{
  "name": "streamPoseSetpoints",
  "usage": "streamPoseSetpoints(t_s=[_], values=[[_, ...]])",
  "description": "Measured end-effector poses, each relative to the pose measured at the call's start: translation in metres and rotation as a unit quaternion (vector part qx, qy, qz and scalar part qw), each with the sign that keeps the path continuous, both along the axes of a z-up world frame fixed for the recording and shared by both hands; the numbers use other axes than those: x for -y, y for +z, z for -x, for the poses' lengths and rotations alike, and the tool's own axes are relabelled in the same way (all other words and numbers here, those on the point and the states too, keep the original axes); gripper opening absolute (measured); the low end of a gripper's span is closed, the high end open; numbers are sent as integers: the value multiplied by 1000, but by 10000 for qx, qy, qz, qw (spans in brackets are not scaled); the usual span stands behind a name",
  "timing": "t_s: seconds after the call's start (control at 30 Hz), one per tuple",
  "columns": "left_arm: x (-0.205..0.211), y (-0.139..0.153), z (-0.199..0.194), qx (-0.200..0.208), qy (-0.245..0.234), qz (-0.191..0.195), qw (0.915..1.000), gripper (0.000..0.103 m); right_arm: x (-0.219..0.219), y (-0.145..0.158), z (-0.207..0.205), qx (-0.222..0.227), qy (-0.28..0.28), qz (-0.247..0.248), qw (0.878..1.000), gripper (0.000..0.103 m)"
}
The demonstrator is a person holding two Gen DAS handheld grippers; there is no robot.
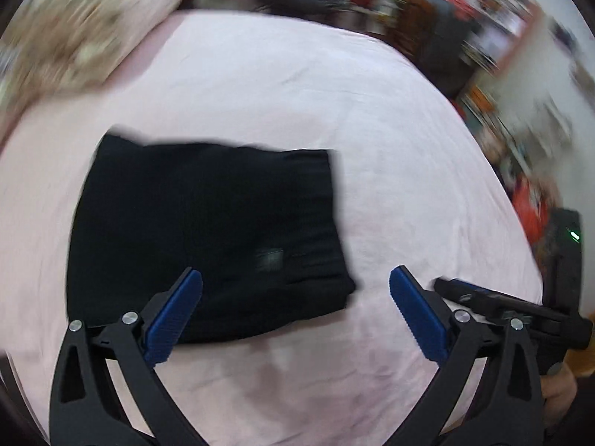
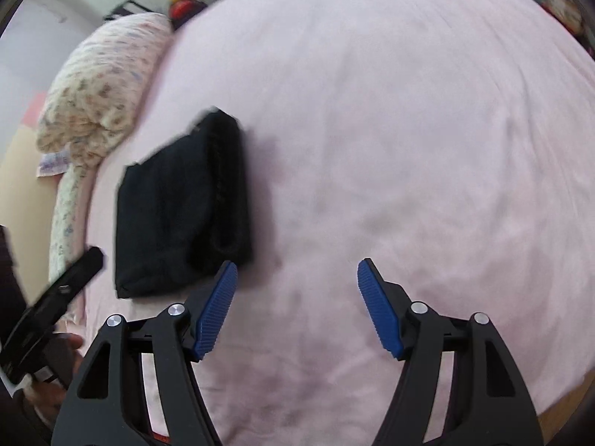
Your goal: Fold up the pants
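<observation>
The black pants (image 1: 208, 238) lie folded into a compact rectangle on the pink bedsheet (image 1: 390, 141). My left gripper (image 1: 295, 278) is open and empty, held above the near edge of the pants. In the right wrist view the folded pants (image 2: 178, 215) sit to the left, on the pink sheet (image 2: 409, 130). My right gripper (image 2: 297, 271) is open and empty, above bare sheet just right of the pants. The right gripper's body (image 1: 520, 308) shows at the right of the left wrist view, and the left gripper's body (image 2: 55, 297) at the left of the right wrist view.
A floral quilt (image 2: 100, 85) is bunched along the bed's left edge; it also shows in the left wrist view (image 1: 74, 29). Cluttered shelves and dark objects (image 1: 483, 37) stand beyond the bed's far right side. A dark device with a green light (image 1: 569, 238) is at the right.
</observation>
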State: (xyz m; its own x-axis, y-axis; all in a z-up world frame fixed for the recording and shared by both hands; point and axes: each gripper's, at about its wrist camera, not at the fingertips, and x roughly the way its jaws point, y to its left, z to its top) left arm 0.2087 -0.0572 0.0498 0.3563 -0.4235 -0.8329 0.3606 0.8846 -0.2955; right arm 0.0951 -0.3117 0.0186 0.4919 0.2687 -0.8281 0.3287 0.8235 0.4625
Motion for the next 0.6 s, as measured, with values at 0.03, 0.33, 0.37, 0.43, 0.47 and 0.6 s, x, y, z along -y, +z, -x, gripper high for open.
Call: streamPoseSetpoints(t_s=[0.03, 0.33, 0.37, 0.43, 0.47, 0.6], values=[[-18, -5, -10, -158, 255, 26, 9995, 101, -6, 4, -7, 95, 103, -11, 9999, 62], [-83, -32, -52, -826, 866, -92, 9928, 101, -97, 16, -104, 525, 1210, 105, 9912, 60], [-84, -33, -54, -869, 858, -138, 9924, 101, -105, 16, -114, 506, 1300, 232, 9900, 60], [-85, -37, -58, -922, 834, -302, 9918, 101, -115, 13, -130, 424, 1399, 330, 9887, 60], [-88, -39, -58, -924, 821, -365, 9917, 101, -117, 11, -132, 395, 1408, 397, 9885, 60], [-83, -48, -59, -920, 668, -815, 9902, 101, -122, -19, -151, -340, 1578, 1121, 9805, 60]])
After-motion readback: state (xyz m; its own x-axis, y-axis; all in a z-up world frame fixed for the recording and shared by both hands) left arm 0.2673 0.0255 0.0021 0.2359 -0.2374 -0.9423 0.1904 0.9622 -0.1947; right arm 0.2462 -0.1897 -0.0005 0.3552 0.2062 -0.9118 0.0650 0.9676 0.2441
